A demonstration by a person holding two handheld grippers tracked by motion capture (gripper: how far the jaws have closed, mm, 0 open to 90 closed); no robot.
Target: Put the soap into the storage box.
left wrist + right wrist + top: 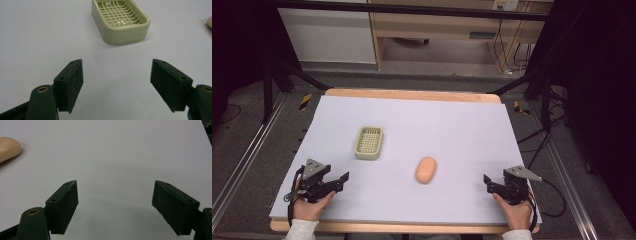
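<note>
two grippers resting at near counter (462, 130) edge, fingers of left gripper (116, 86) and right gripper (115, 206) spread apart, gripping nothing; pale green slotted plastic soap dish (369, 143) and peach oval soap bar (426, 170) lying between.

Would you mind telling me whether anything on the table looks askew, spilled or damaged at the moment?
Nothing stands out. The green soap dish sits upright and empty on the white table cover, and the peach soap bar lies whole beside it, apart from it. The left gripper and right gripper are open near the front edge.
</note>
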